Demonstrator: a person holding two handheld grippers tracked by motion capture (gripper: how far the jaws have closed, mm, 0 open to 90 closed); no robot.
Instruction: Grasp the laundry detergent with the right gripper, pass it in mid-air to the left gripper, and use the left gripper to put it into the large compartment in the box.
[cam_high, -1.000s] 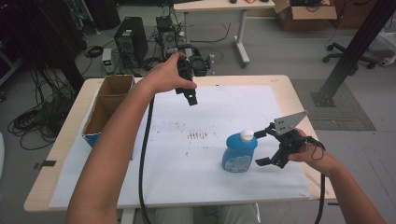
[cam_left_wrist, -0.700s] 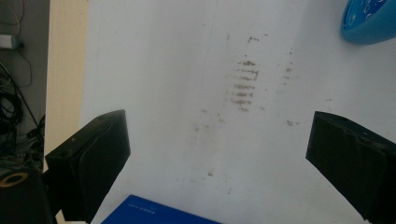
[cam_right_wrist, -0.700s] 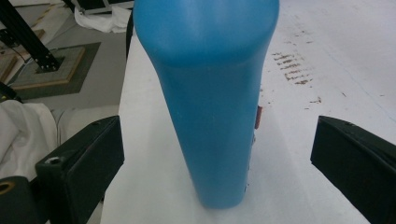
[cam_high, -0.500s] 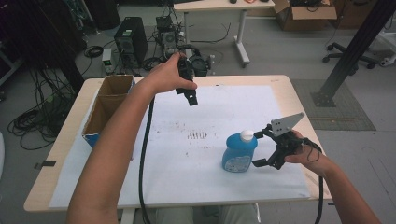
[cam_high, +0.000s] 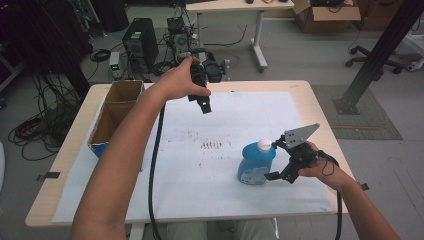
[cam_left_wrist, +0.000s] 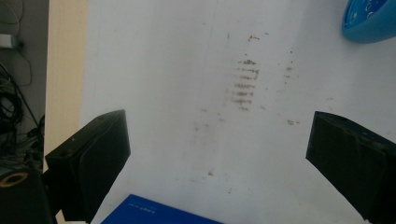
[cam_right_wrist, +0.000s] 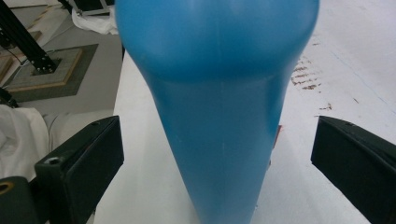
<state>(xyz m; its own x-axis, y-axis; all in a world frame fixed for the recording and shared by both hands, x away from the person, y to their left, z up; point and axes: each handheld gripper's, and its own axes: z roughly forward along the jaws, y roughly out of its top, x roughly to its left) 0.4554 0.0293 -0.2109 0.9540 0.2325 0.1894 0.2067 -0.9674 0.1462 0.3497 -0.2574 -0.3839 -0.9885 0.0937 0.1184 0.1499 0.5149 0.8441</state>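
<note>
A wooden table (cam_high: 310, 100) stood in a workshop, most of its top covered by a white sheet (cam_high: 200, 170) marked with a patch of brown smudges (cam_high: 211, 145). Behind it on the floor were a computer tower (cam_high: 140, 45) and tangled cables. A cardboard box (cam_high: 116, 116) sat open at the table's left edge. The blue bottle (cam_high: 256, 164) with a white cap (cam_high: 264, 145) stood upright on the sheet, toward the right. The right gripper (cam_high: 281, 159) was level with it, jaws spread wide on either side of the bottle's body (cam_right_wrist: 219, 112) and not touching it. The left gripper (cam_high: 202, 102) was held above the far part of the sheet, pointing down, its jaws wide apart with nothing between them.
</note>
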